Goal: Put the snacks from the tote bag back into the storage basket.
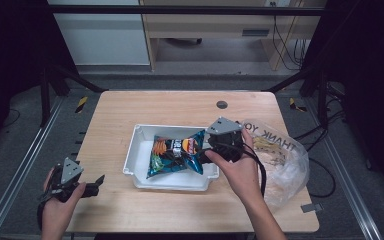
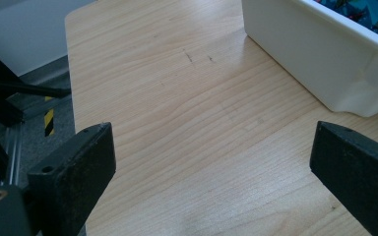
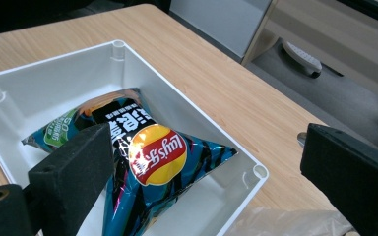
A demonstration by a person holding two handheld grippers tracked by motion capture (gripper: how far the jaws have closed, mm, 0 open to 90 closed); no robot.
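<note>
A blue bag of crisps (image 1: 176, 154) (image 3: 147, 167) with a red and yellow logo lies in a white tray (image 1: 139, 134) (image 3: 44, 83) at the table's middle. My right gripper (image 1: 206, 153) (image 3: 206, 172) hovers over the tray's right end, jaws wide open, with the bag below and between them, untouched. My left gripper (image 1: 99, 181) (image 2: 211, 167) rests low at the front left of the table, open and empty, pointing toward the tray's outer wall (image 2: 305, 59).
A clear plastic bag (image 1: 280, 155) printed with "THANK YOU" lies at the table's right, just behind my right hand. A small dark round cap (image 1: 222, 104) sits in the tabletop near the far edge. Bare wood lies left of the tray.
</note>
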